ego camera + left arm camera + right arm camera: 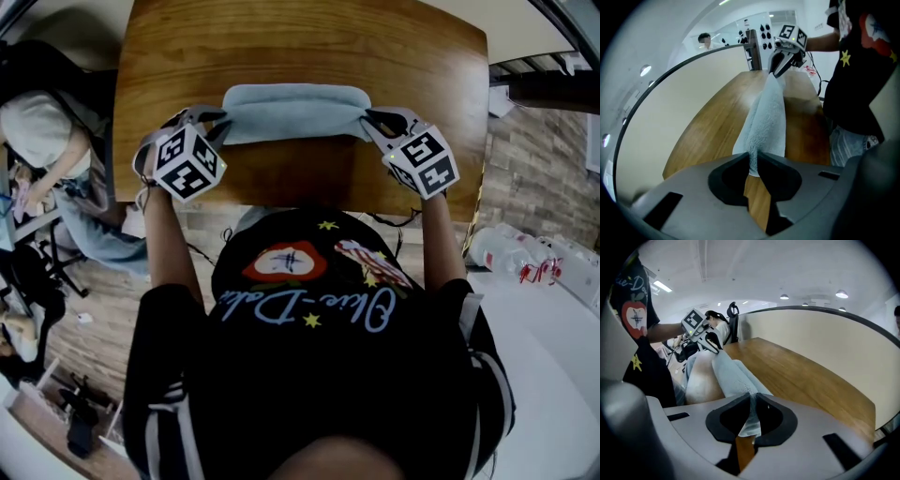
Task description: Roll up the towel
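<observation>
Light blue towel (295,112) spans the middle of the wooden desk (309,42), bunched lengthwise. Left gripper (217,124) fingers clamped on its left end, right gripper (373,120) fingers clamped on its right end.

Open-plan office or lab: a wooden worktop (309,47) against a beige divider panel (825,343), recessed ceiling lights (841,294), and a person seated (42,141) nearby.

Wooden table (309,37), plastic bottles (511,253) at right, seated person (37,127) at left.
</observation>
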Available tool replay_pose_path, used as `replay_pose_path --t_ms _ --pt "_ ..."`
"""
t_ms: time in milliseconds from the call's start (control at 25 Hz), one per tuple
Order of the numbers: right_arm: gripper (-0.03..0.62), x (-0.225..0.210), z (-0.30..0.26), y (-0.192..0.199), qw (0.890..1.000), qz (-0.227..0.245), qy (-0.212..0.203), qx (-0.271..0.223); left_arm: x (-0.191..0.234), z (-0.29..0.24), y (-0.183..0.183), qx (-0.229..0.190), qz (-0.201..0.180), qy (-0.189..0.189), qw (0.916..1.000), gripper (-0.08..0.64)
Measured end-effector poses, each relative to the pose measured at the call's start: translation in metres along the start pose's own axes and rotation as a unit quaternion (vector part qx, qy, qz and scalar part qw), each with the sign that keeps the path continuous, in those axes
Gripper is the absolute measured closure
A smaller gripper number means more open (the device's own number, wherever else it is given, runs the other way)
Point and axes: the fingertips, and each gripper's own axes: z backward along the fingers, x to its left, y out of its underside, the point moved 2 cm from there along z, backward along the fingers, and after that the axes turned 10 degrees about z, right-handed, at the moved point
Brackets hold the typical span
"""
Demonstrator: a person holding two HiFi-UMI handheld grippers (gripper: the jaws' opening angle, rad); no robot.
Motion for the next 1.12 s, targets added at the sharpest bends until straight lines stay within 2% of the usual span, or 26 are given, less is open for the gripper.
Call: replay_pose_path --t_ms 320,640,760,840,960,1040,1120 --pt "0.558 -0.032 -0.031 0.0 0.996 0.04 0.066 0.045 0.032 -0.032 -0.01 -0.011 0.022 -0.06 0.9979 0.506" --pt "0.547 -0.048 -0.059 0.013 0.991 0.055 0.087 0.081 0.044 -0.062 -0.012 -0.007 0.028 -0.11 0.9935 0.506" --pt "0.523 -0.05 -0.064 0.015 0.991 0.052 0.094 0.082 0.047 -0.063 -0.011 -0.024 0.049 -0.131 0.9899 0.506" --pt "0.515 -0.047 -0.067 0.016 0.991 0.043 0.097 0.076 0.049 -0.06 -0.006 -0.042 0.08 -0.143 0.9855 0.505" --pt "0.487 -0.052 -0.062 0.014 0.993 0.011 0.108 0.051 0.058 -0.052 -0.002 -0.086 0.171 -0.151 0.9697 0.462" --pt "0.476 -0.059 -0.05 0.012 0.992 -0.04 0.122 0.016 0.063 -0.045 -0.001 -0.125 0.238 -0.148 0.9518 0.422" --pt "0.476 -0.065 -0.034 0.009 0.985 -0.089 0.144 -0.025 0.069 -0.033 -0.003 -0.169 0.296 -0.149 0.9283 0.388"
